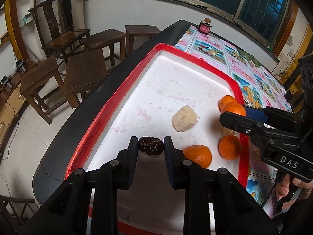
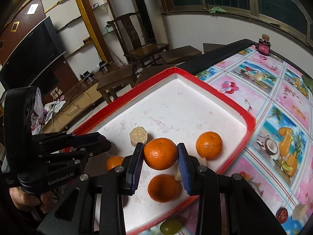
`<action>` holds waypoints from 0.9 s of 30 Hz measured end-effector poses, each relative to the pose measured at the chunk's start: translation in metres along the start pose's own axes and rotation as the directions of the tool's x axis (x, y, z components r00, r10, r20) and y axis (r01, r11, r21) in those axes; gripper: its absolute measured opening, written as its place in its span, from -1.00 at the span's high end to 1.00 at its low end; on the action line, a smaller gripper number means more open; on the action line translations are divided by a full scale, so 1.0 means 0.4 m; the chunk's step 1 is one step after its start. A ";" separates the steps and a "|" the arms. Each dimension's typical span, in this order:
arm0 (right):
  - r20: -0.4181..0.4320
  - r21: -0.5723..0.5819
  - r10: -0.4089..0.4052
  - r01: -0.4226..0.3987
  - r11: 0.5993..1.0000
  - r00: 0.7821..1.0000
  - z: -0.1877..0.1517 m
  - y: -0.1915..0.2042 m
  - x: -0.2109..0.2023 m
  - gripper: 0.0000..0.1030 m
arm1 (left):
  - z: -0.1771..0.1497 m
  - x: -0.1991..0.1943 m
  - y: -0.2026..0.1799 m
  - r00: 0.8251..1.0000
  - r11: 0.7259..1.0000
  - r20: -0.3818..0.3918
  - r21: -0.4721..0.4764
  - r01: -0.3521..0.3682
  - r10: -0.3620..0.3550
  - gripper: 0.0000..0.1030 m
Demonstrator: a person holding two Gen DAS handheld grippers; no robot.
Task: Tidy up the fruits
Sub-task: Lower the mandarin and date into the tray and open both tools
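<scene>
A white foam tray with a red rim (image 1: pixel 125 90) (image 2: pixel 232 105) lies on the patterned table. My left gripper (image 1: pixel 150 146) is shut on a dark wrinkled date (image 1: pixel 151 145) just above the tray's near part. My right gripper (image 2: pixel 160 154) is shut on an orange (image 2: pixel 160 153) (image 1: pixel 233 108) held over the tray. Three more oranges lie in the tray (image 2: pixel 209 145) (image 2: pixel 162 188) (image 2: pixel 114 162). A beige peeled chunk (image 1: pixel 184 118) (image 2: pixel 138 136) sits mid-tray. The left gripper also shows in the right wrist view (image 2: pixel 105 143).
Outside the tray on the tablecloth lie a green grape (image 2: pixel 170 226), a red fruit (image 2: pixel 282 214) and a beige piece (image 2: pixel 299 211). A small red jar (image 1: pixel 205 26) stands at the table's far end. Wooden stools (image 1: pixel 86 72) and a chair stand beyond the table's left edge.
</scene>
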State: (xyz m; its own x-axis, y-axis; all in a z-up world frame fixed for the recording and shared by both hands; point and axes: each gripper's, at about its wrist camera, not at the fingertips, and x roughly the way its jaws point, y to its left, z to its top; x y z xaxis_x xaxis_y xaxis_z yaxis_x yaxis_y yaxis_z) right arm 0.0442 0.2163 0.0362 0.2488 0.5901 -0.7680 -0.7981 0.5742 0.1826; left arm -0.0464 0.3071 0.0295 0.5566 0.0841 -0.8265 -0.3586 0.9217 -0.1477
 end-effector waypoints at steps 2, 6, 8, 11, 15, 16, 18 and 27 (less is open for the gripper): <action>-0.008 -0.011 -0.004 0.004 1.000 1.000 0.005 0.007 0.013 0.33 | 0.000 0.007 0.003 1.000 1.000 -0.004 -0.002 0.000 0.000 0.53; -0.029 -0.024 -0.012 0.012 1.000 0.999 0.008 0.016 0.045 0.33 | 0.000 0.015 0.007 1.000 1.000 -0.009 0.000 0.000 0.000 0.53; -0.040 -0.025 -0.016 0.015 1.000 0.999 0.007 0.016 0.060 0.33 | 0.000 0.019 0.007 1.000 1.000 -0.012 0.001 0.003 -0.003 0.53; -0.055 -0.035 -0.027 0.025 0.999 0.998 0.001 0.018 0.079 0.33 | 0.001 0.022 0.006 1.000 1.000 -0.010 0.007 0.000 0.000 0.53; -0.062 -0.040 -0.021 0.018 0.999 0.998 -0.002 0.020 0.095 0.32 | 0.001 0.022 0.005 1.000 1.000 -0.010 0.019 0.000 0.001 0.53; -0.064 -0.045 -0.021 0.018 0.999 0.998 -0.003 0.021 0.100 0.32 | 0.000 0.022 0.005 1.000 1.000 -0.008 0.022 -0.001 0.001 0.53; -0.058 -0.058 -0.026 0.023 0.998 0.998 -0.002 0.026 0.103 0.30 | 0.000 0.022 0.005 1.000 1.000 -0.007 0.023 -0.001 0.001 0.53; -0.054 -0.020 -0.006 0.005 1.000 0.999 -0.004 0.022 0.089 0.17 | -0.001 0.019 0.000 1.000 1.000 -0.008 0.023 0.008 -0.008 0.50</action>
State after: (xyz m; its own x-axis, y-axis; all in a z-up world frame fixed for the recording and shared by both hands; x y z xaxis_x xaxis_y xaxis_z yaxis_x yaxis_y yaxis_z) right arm 0.0450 0.2416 0.0094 0.2241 0.5549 -0.8012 -0.8076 0.5659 0.1661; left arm -0.0427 0.3075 0.0231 0.5537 0.0736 -0.8294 -0.3365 0.9309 -0.1421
